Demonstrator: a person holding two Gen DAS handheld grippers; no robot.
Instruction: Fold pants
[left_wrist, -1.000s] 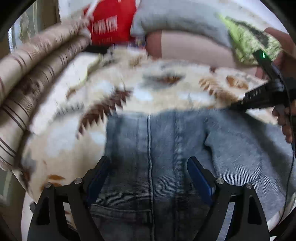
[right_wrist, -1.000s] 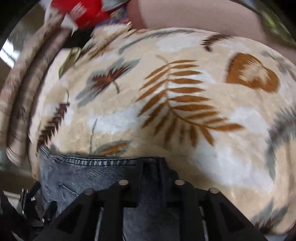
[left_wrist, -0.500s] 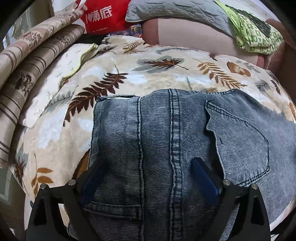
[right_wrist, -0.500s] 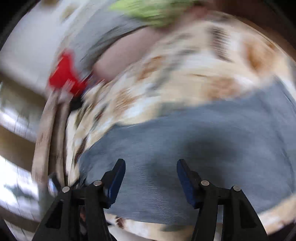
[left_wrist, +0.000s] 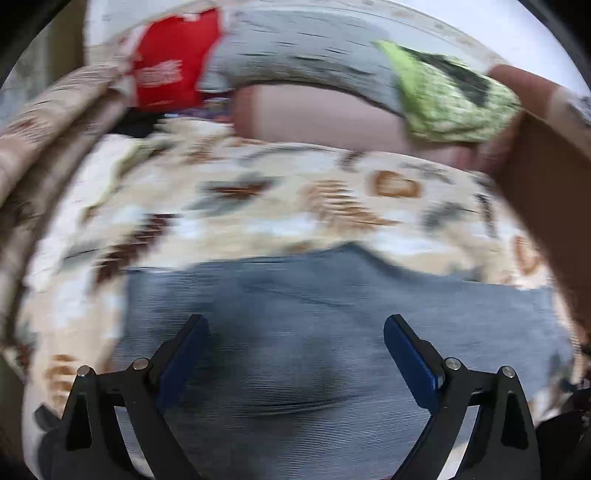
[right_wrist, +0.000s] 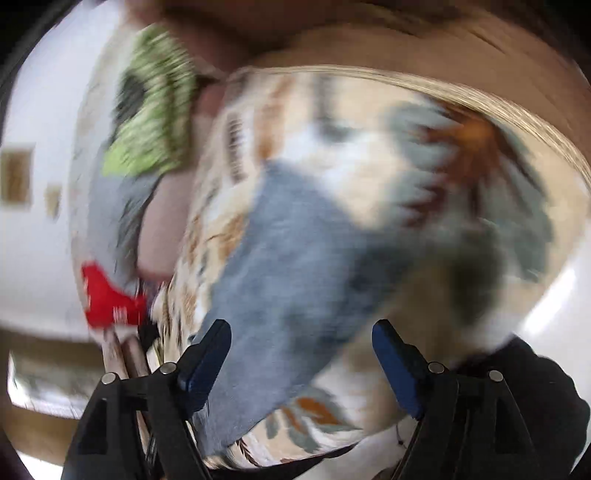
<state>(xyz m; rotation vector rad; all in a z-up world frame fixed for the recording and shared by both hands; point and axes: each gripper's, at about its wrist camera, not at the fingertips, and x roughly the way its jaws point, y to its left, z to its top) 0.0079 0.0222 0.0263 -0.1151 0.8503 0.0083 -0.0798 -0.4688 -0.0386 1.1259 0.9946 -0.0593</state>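
Note:
The blue-grey denim pants (left_wrist: 332, 325) lie flat on a leaf-patterned blanket (left_wrist: 280, 199); both views are motion-blurred. My left gripper (left_wrist: 295, 332) is open and empty, its blue pads spread above the near part of the denim. In the right wrist view the pants (right_wrist: 295, 258) show as a tilted blue patch on the blanket (right_wrist: 424, 155). My right gripper (right_wrist: 301, 339) is open and empty above the denim's near end, clear of the cloth.
A red bag (left_wrist: 170, 62), a grey pillow (left_wrist: 303, 44) and a green cloth (left_wrist: 454, 99) lie at the back of the bed. Striped folded bedding (left_wrist: 44, 133) rises along the left. A brown surface (left_wrist: 546, 192) stands at the right.
My right gripper let go of the waistband, opened and swung away, its view now tilted. My left gripper stayed open and is pulling back from the denim. The pants lie folded over.

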